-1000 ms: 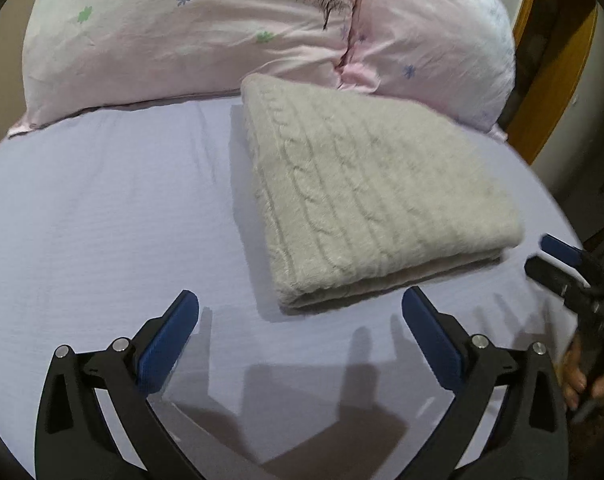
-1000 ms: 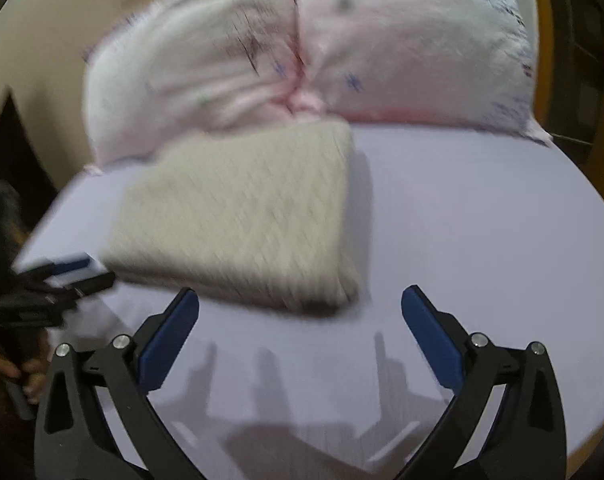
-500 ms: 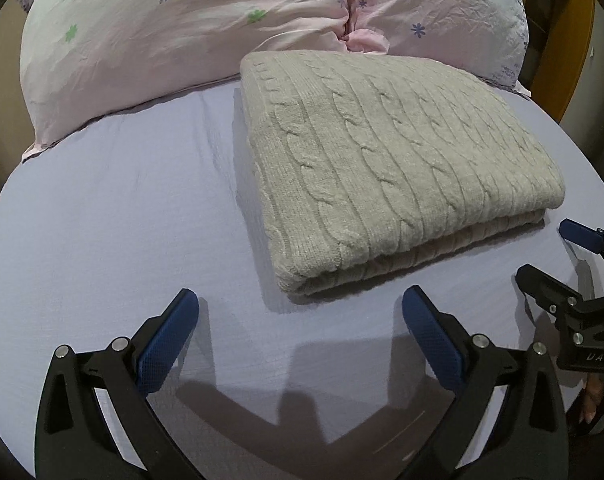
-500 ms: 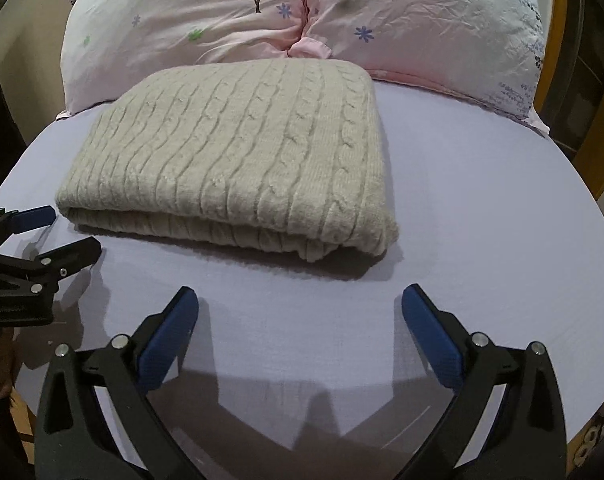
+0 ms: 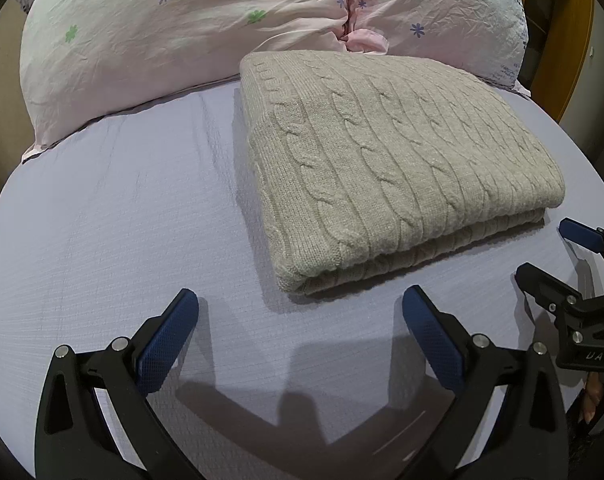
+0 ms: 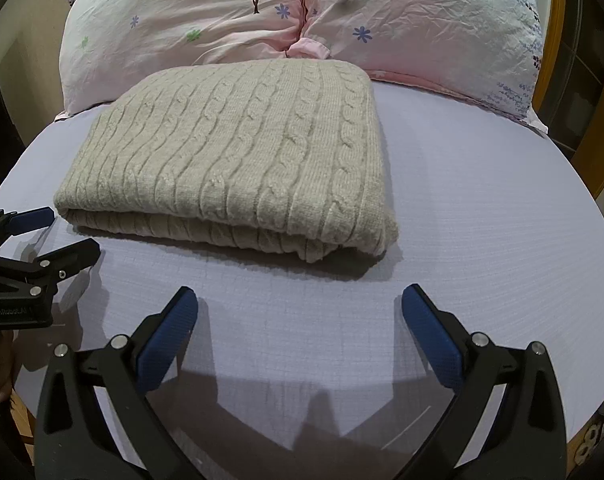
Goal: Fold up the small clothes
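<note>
Left gripper: your left gripper (image 5: 300, 304) has its jaws spread wide and holds nothing; it hangs over the bare sheet just short of the garment's near edge.
Right gripper: your right gripper (image 6: 300, 304) is likewise spread wide and empty, low over the sheet near the bed's front edge. Each tool also shows at the side of the other's view, and both look parted there too.
Garment: the cable-knit sweater (image 5: 385, 156) lies folded into a thick rectangle on the bed (image 5: 102, 220), its far edge up against the pillows at the head end. You can see stacked layers along the near side, with a rounded fold at one corner.
Bedding: two pink floral pillows (image 6: 230, 12) sit behind it; the lilac sheet around it is flat.
Progress: judging from how it lies, the folding of this piece looks finished or nearly so. The edges line up and no sleeve or hem sticks out.
Left to do: at most, you might square up the stack or move on to another garment; none is in view.
</note>
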A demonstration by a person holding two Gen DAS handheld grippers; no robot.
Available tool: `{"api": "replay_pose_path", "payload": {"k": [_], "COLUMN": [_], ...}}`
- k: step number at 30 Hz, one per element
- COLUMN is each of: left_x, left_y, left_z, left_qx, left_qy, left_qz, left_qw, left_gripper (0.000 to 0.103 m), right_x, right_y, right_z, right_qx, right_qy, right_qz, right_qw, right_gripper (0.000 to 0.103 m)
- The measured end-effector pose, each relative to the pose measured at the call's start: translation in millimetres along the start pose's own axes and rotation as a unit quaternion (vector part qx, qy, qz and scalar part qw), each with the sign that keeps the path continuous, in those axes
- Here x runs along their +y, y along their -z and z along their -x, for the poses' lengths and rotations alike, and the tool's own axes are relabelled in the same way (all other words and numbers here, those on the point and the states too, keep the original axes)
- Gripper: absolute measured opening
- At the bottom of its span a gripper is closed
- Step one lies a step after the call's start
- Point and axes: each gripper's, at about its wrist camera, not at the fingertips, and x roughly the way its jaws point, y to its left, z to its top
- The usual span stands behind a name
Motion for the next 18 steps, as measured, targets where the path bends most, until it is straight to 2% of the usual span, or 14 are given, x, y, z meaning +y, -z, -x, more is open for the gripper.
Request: {"api": "replay_pose_path", "payload": {"k": [18], "left_x": [0.1], "left_y": [0.1], "left_z": [0.3], "left_qx": [0.0], "left_qy": [0.0], "left_qz": [0.0], "left_qw": [1.0], "left_gripper": [0.102], "right_x": [0.7], "right_y": [0.4], "right_z": [-0.1], "right_qx": [0.0], "right_qy": [0.001], "right_qz": [0.0], "right_qw": [1.0], "right_gripper": [0.101]}}
